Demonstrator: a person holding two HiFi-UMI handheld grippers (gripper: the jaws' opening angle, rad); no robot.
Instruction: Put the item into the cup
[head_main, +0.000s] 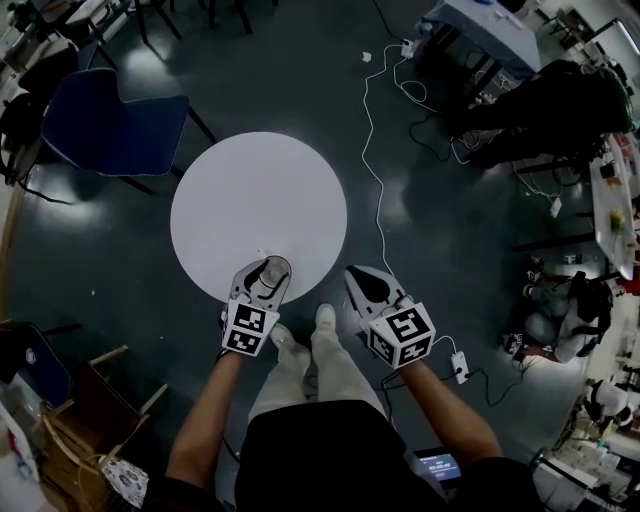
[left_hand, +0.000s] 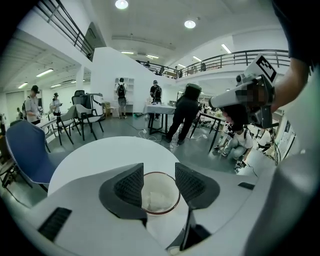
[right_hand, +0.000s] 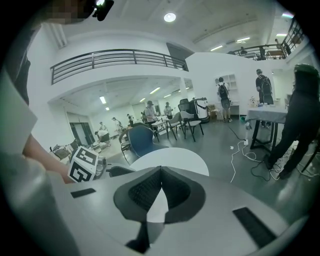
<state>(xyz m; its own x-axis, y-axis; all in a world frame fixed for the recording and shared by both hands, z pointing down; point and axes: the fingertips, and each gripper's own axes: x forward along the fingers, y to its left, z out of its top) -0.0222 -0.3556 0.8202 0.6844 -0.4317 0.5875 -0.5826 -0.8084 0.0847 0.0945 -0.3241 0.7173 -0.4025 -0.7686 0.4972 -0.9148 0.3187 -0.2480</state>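
Starting at your left, a blue chair (head_main: 110, 130) stands on the dark floor just beside the round white table (head_main: 250, 190). Your left gripper (head_main: 268, 268) hangs over the near edge of that table, and your left gripper view shows its jaws spread wide. The cup (left_hand: 159, 213), clear with a reddish rim, stands upright on the tabletop between the two ribbed pads (left_hand: 131, 186), one on each side of its mouth. From these views you cannot tell whether the pads brush the rim. The item (left_hand: 156, 200), a pale crumpled lump, lies inside the cup at its bottom and nothing grips it. Further right, your right gripper (head_main: 353, 272) sits off the table, just past its near right edge and over the floor. Its jaws are pressed together tip to tip with nothing between them
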